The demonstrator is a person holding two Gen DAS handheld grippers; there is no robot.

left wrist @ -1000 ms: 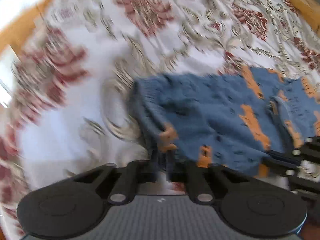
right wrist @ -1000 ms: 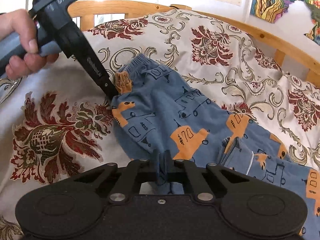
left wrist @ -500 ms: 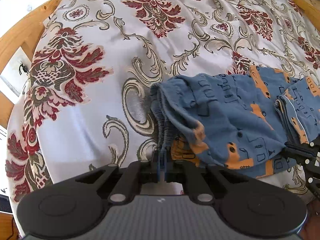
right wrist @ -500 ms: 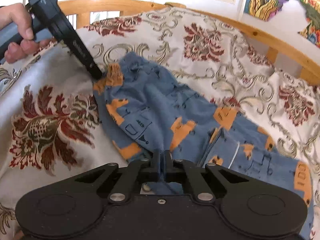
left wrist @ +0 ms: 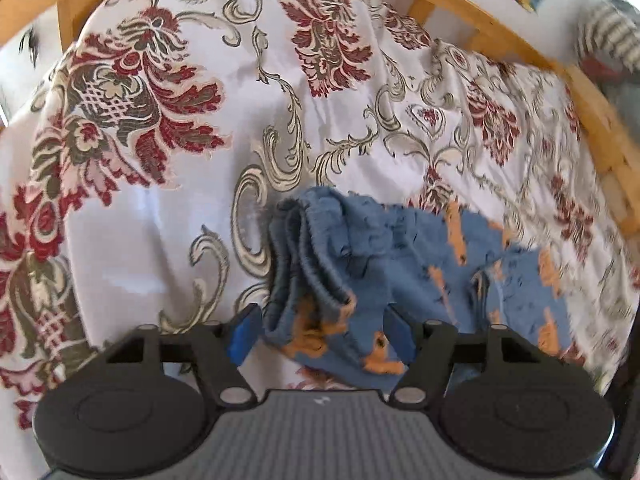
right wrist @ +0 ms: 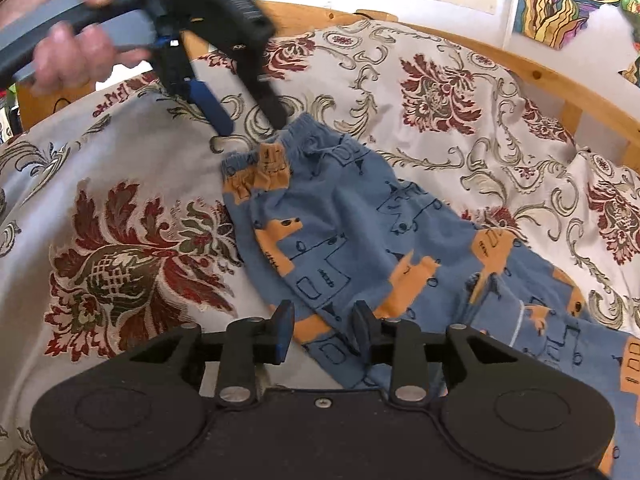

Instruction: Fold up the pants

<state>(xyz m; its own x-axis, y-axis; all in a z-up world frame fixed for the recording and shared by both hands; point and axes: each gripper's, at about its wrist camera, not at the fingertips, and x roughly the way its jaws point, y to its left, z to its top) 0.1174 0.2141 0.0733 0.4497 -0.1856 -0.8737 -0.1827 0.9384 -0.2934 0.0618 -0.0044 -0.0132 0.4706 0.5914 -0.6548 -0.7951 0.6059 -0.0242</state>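
**Pants lie on the bedspread, both claws released**

The pants (right wrist: 360, 232), blue with orange prints, lie on the flowered bedspread (right wrist: 132, 264), the elastic waistband (left wrist: 296, 256) bunched in folds. The left gripper (right wrist: 250, 126) hangs just above the waistband, fingers spread, holding nothing. The right gripper (right wrist: 322, 330) has its jaws apart too, over the near edge of the cloth. A wooden bed frame (right wrist: 532, 72) runs behind, with colourful drawings (right wrist: 560, 0) on the wall.

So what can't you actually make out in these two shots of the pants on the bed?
- Pants leg ends: right wrist view, cut off by the right edge and hidden behind the right gripper body.
- Waistband layers: left wrist view, motion blur; near edge hidden behind the left gripper.
- Print details: left wrist view, blurred.
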